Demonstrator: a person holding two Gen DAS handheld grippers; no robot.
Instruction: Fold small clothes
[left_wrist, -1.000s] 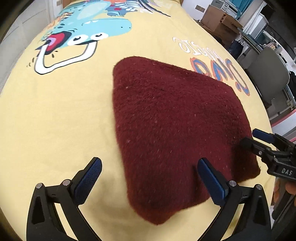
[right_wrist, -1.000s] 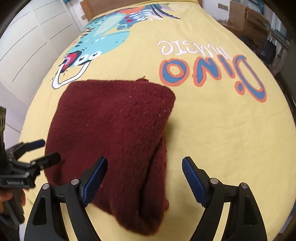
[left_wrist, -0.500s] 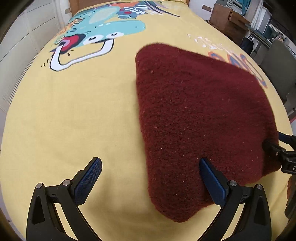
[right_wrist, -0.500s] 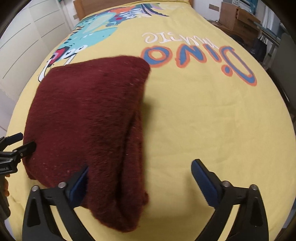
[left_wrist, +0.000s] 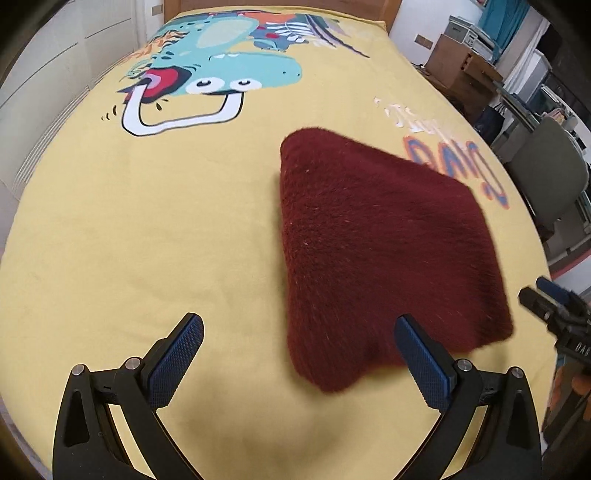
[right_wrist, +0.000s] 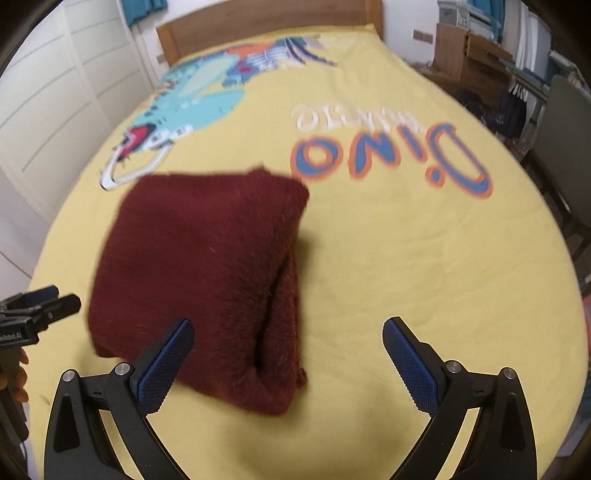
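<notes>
My left hand-held gripper (left_wrist: 299, 354) and right hand-held gripper (right_wrist: 288, 354), whose jaws have just been opening, both gape wide and empty; the folded maroon fuzzy garment (left_wrist: 384, 254) lies on the yellow bed cover (left_wrist: 147, 229) at one o'clock of the left.

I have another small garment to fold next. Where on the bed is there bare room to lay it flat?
Bare yellow bedspread lies left of the folded maroon garment, below the dinosaur print. Another free patch lies right of the garment, below the Dino lettering. Only the garment's own spot is crowded.

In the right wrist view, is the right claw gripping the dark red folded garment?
No. The right claw stands wide open, and the folded garment lies free on the yellow bedspread.
</notes>
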